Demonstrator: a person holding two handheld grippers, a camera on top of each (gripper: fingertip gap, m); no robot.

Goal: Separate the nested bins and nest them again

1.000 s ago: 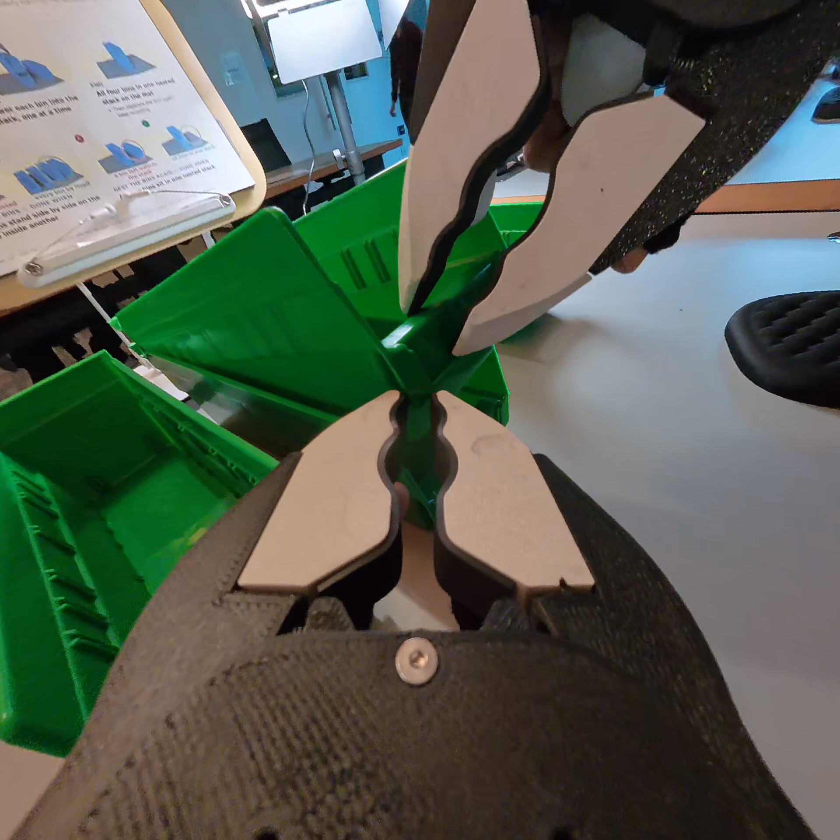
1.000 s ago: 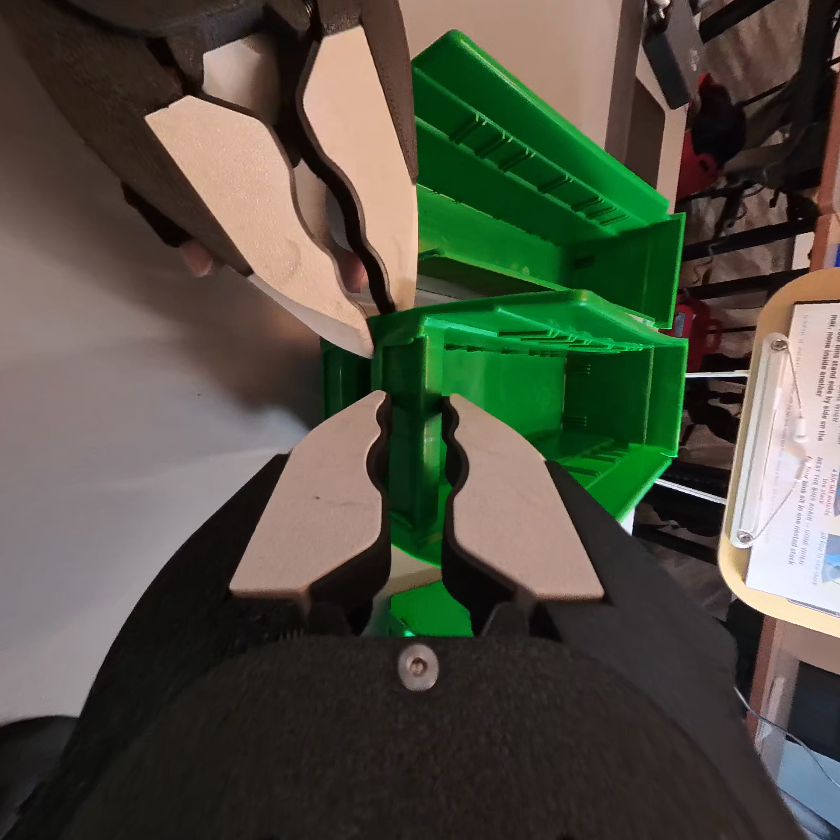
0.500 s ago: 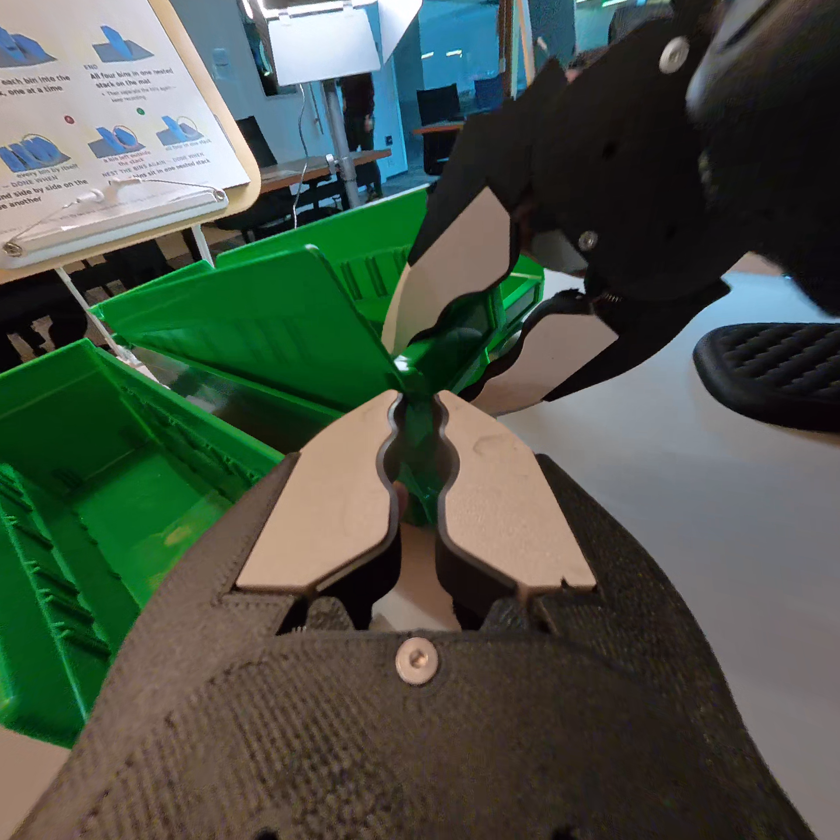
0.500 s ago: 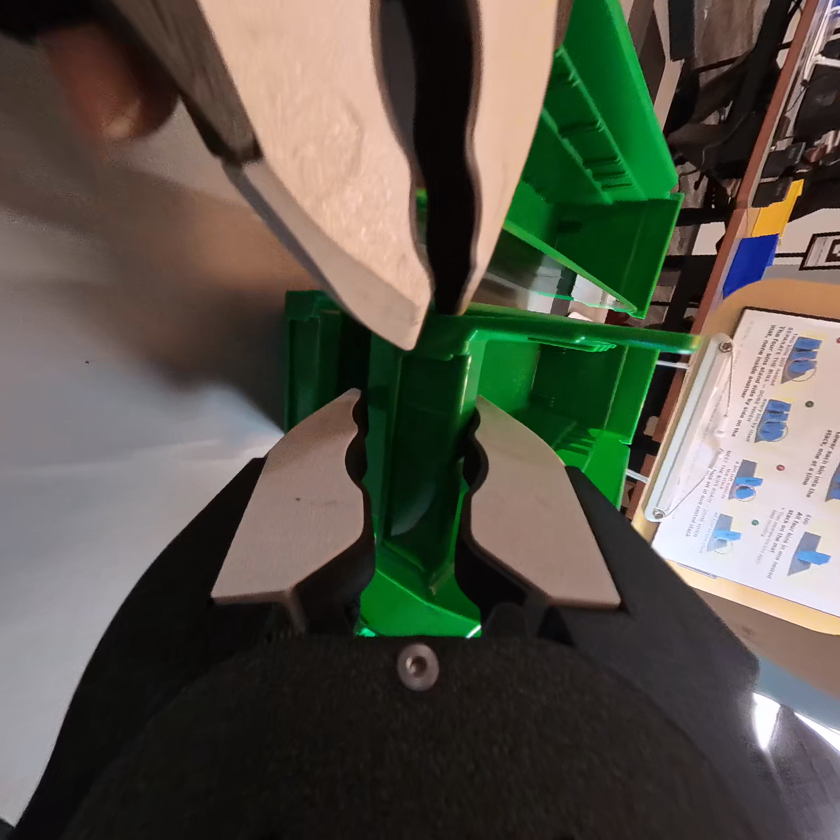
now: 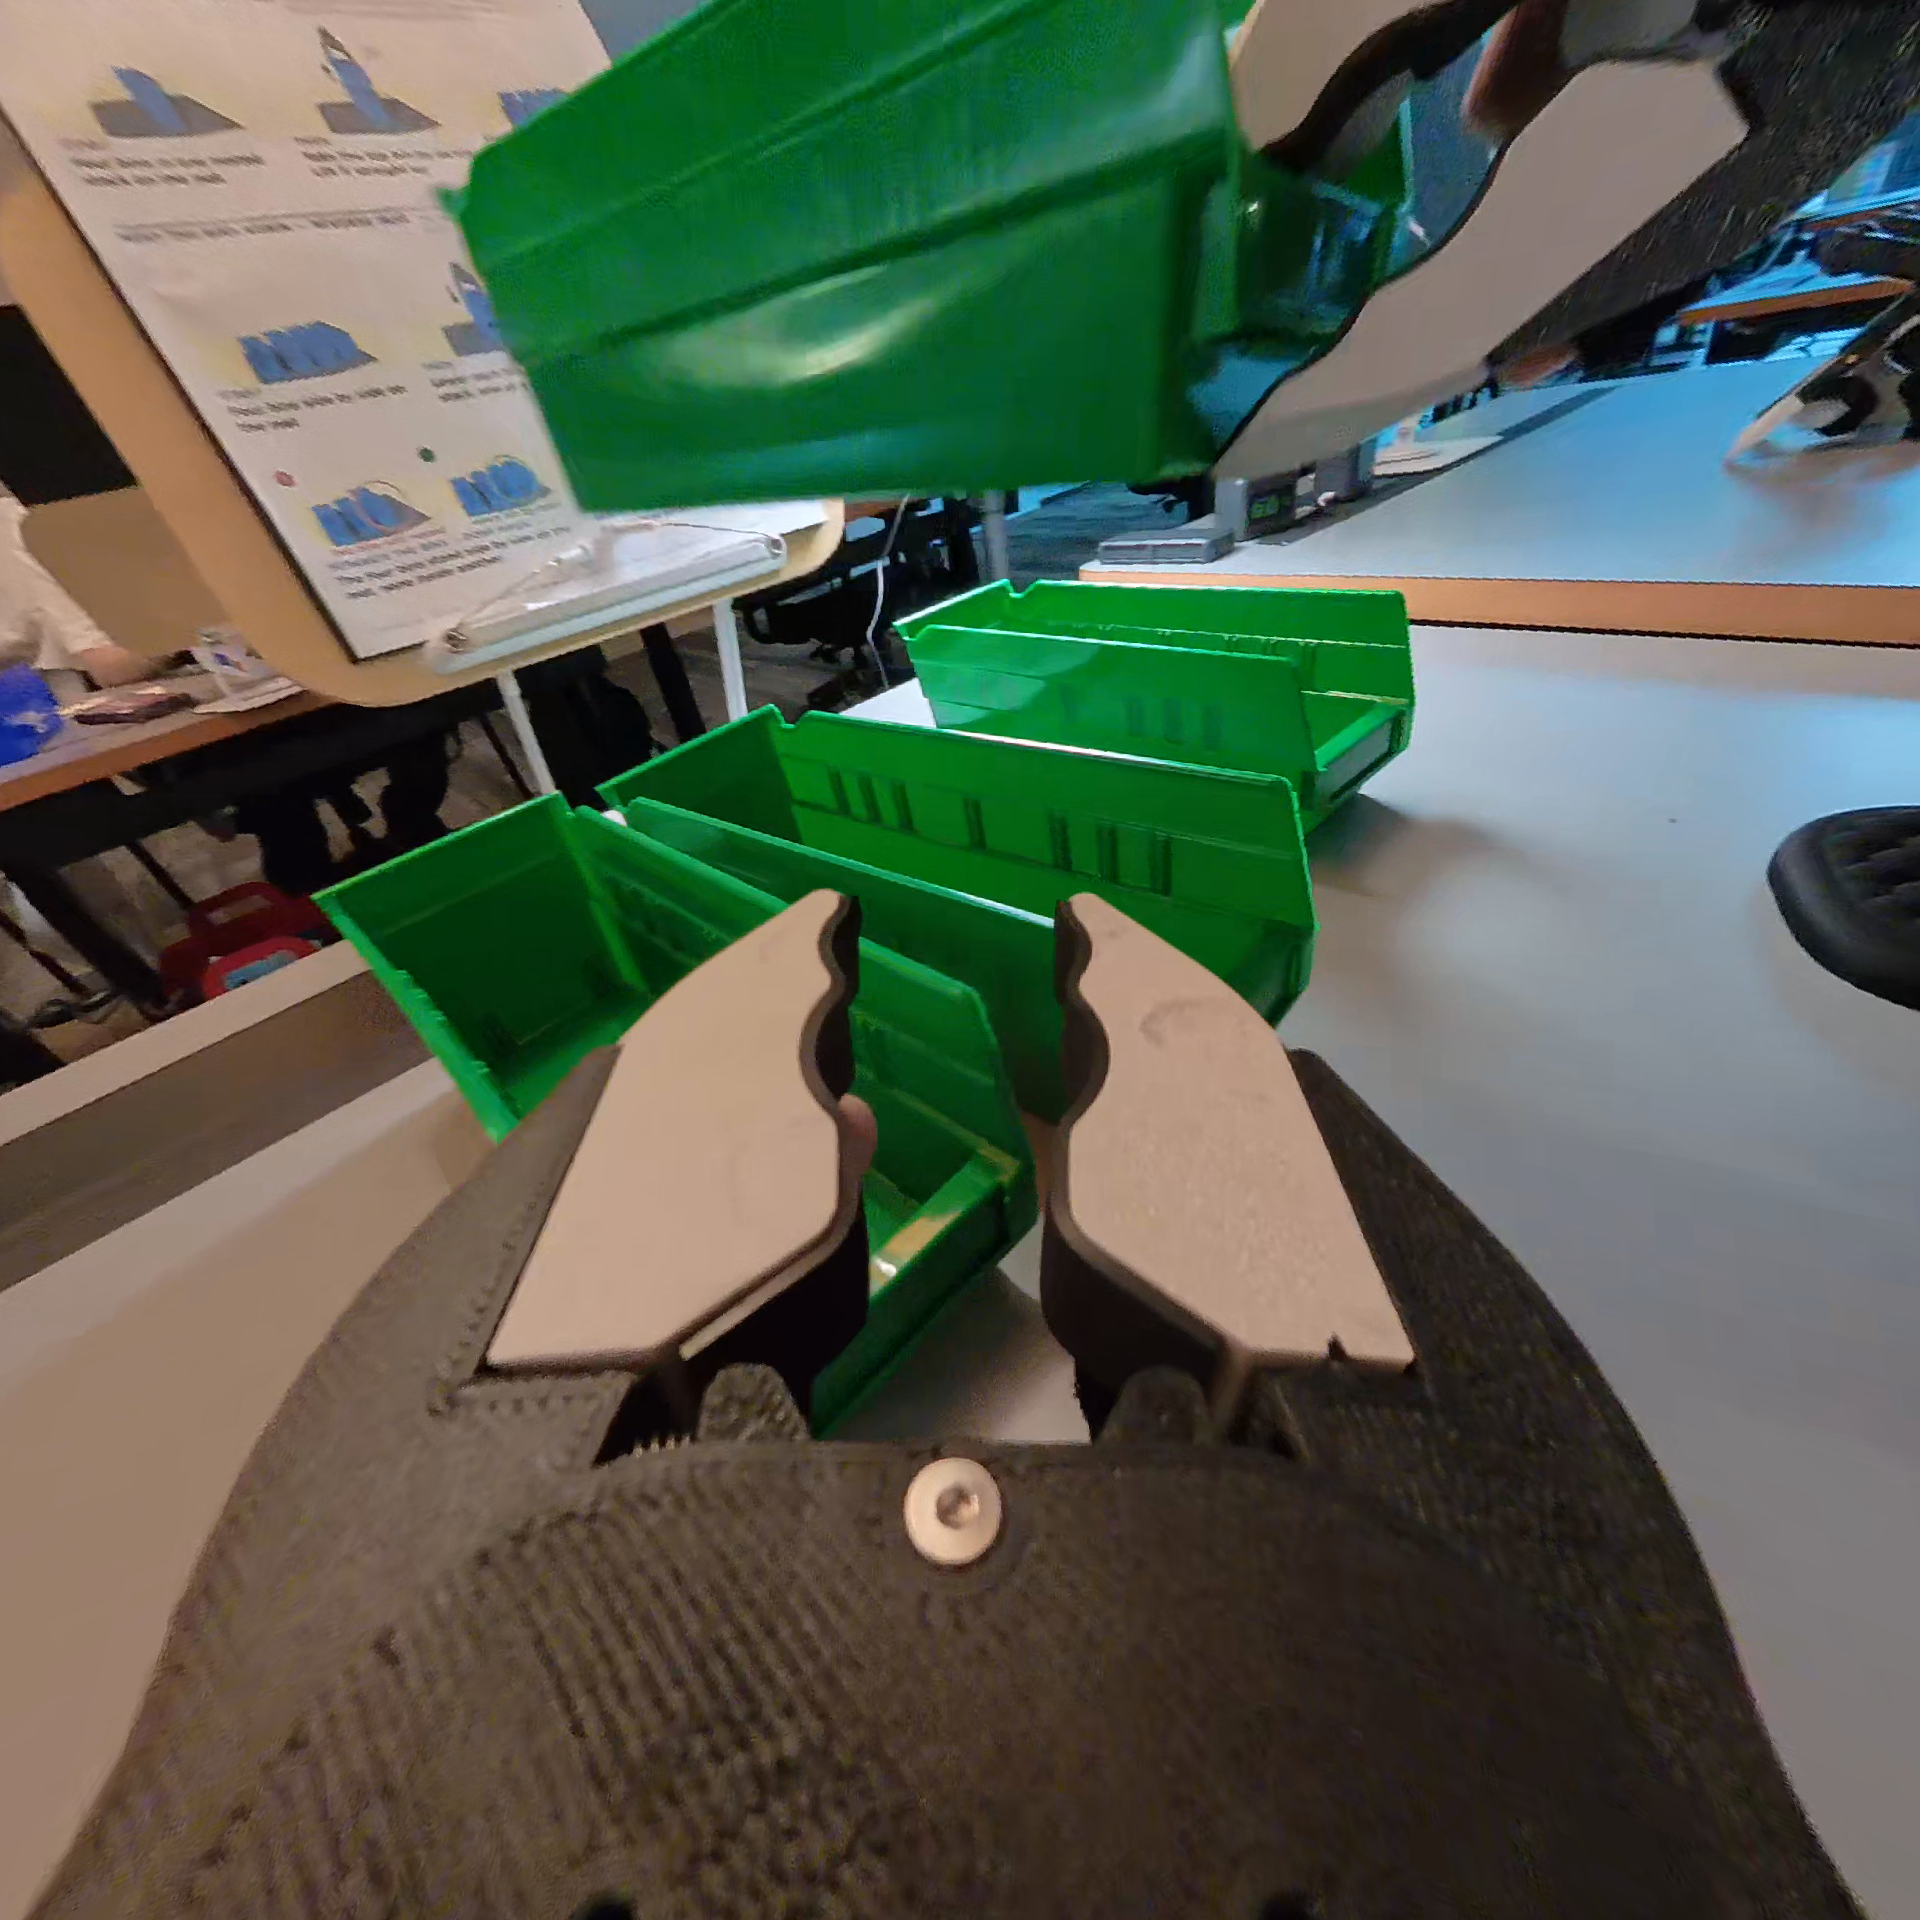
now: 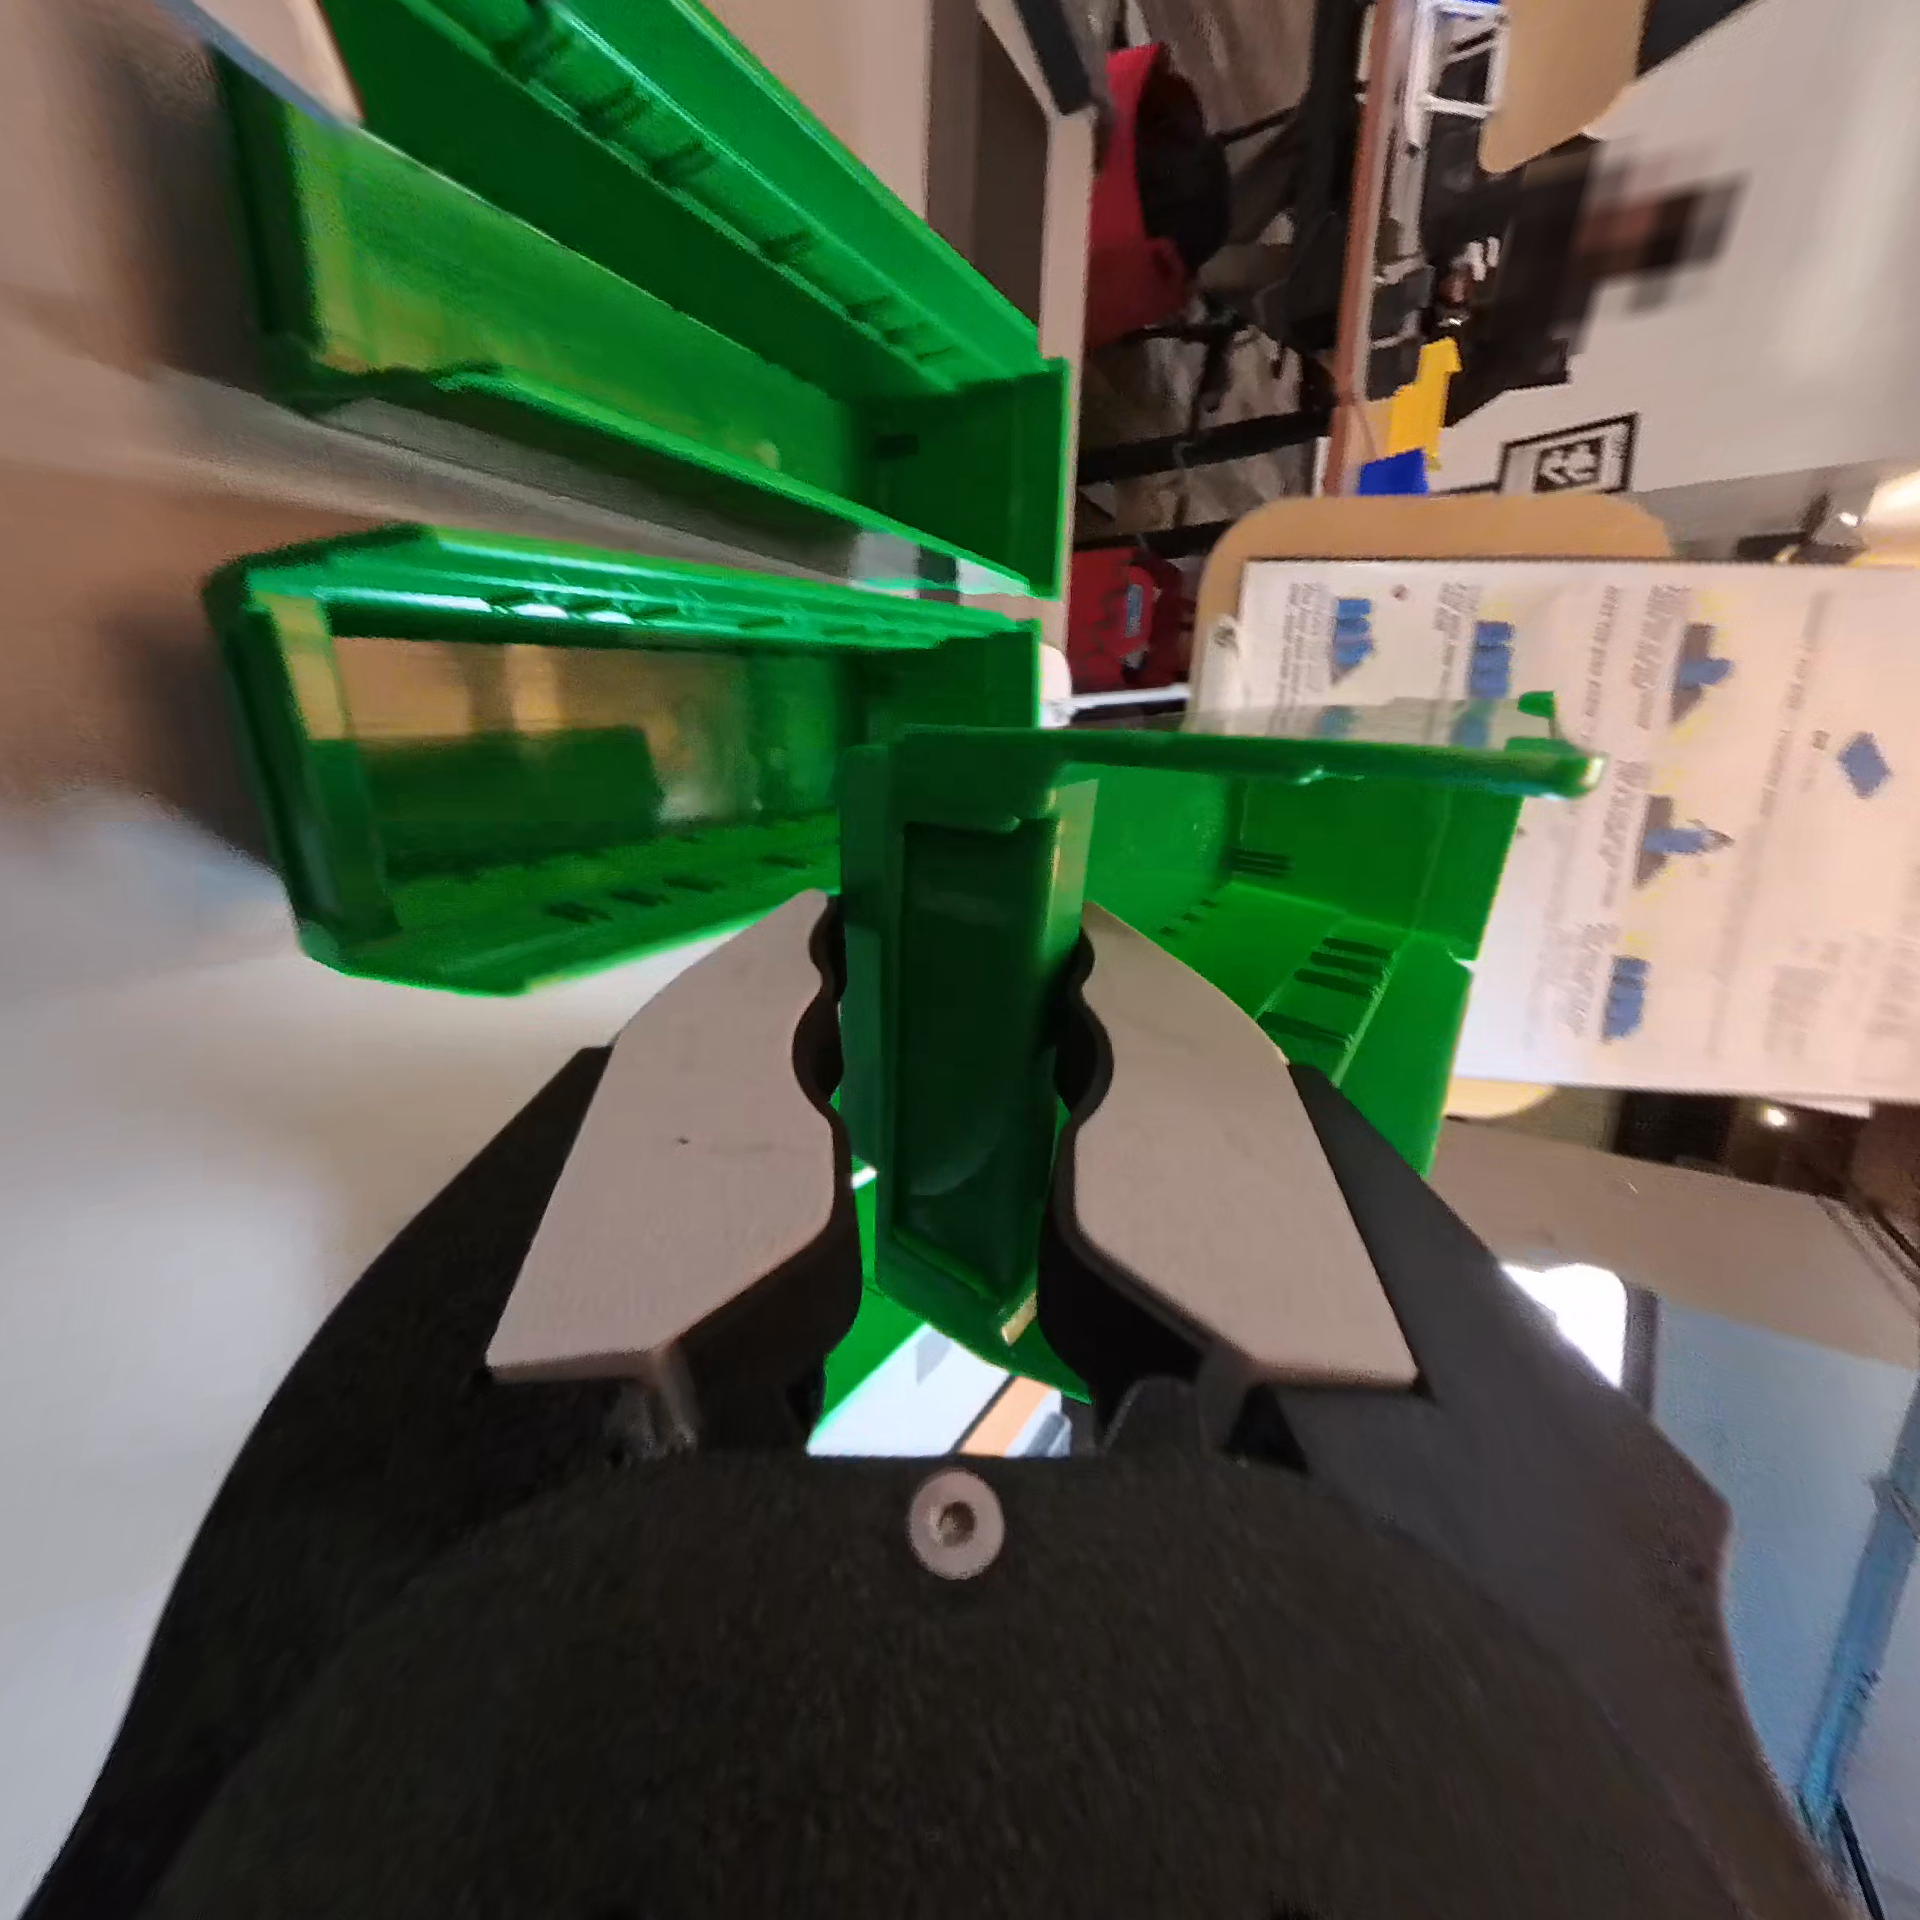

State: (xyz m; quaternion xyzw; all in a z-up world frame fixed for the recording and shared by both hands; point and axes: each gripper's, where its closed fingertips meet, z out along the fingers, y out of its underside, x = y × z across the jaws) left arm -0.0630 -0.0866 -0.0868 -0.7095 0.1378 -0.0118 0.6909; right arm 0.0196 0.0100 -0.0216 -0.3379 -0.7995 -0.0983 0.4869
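Note:
Three green bins stand side by side on the grey table in the left wrist view: a near one, a middle one and a far one. My left gripper is open and empty, just above the near bin's front end. My right gripper shows at the top right, holding a fourth green bin in the air above the others. In the right wrist view my right gripper is shut on that bin's end wall. Two resting bins show beyond it.
An instruction board on a stand rises behind the bins; it also shows in the right wrist view. A black textured pad lies on the table at the right. The table's back edge runs at the left, just behind the bins. The tips of one gripper are about 15 centimeters away from the tips of the other.
My left gripper let go of the bin wall, opened and drew back. My right gripper closed on the bin's end wall and lifted that bin off the table, above the others.

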